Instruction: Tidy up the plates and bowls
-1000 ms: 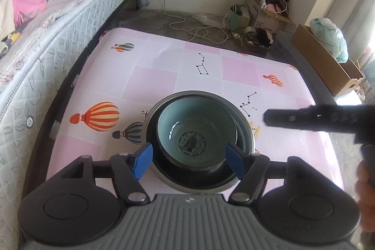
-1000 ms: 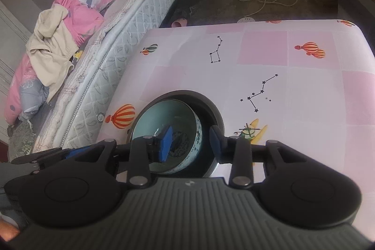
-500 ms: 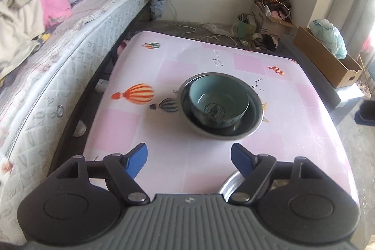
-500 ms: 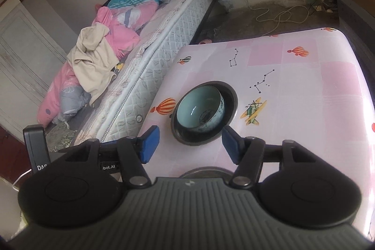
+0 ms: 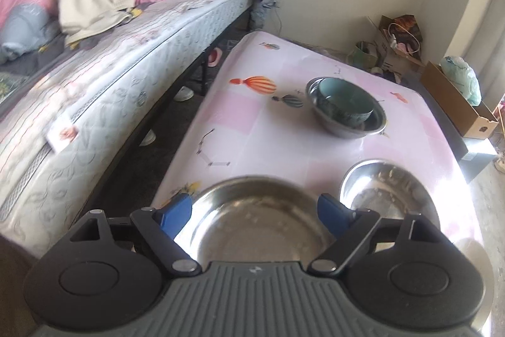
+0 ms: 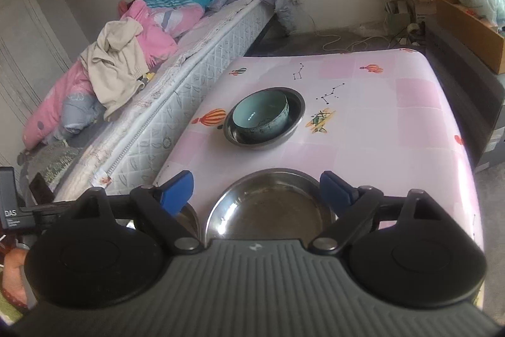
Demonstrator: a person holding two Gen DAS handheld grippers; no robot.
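A teal ceramic bowl (image 5: pixel 342 103) (image 6: pixel 258 116) sits tilted inside a steel bowl (image 5: pixel 350 131) (image 6: pixel 298 112) in the middle of the pink table (image 5: pixel 252 147) (image 6: pixel 394 131). Two more steel bowls stand side by side at the near edge. My left gripper (image 5: pixel 254 213) hovers over the larger steel bowl (image 5: pixel 258 226), its jaws opening with nothing gripped. The smaller steel bowl (image 5: pixel 385 191) (image 6: pixel 271 207) lies below my right gripper (image 6: pixel 255 188), whose jaws are also opening, with the pads touching nothing.
A bed (image 6: pixel 195 59) piled with clothes runs along the table's left side, with a dark gap of floor between. Cardboard boxes (image 5: pixel 454 103) and bags stand on the floor at the far right. A person's hand (image 6: pixel 12 273) shows at the lower left.
Both grippers have drawn back from the nested bowls towards the near edge and spread wider. The right one let go of the teal bowl's wall. Two steel bowls came into view.
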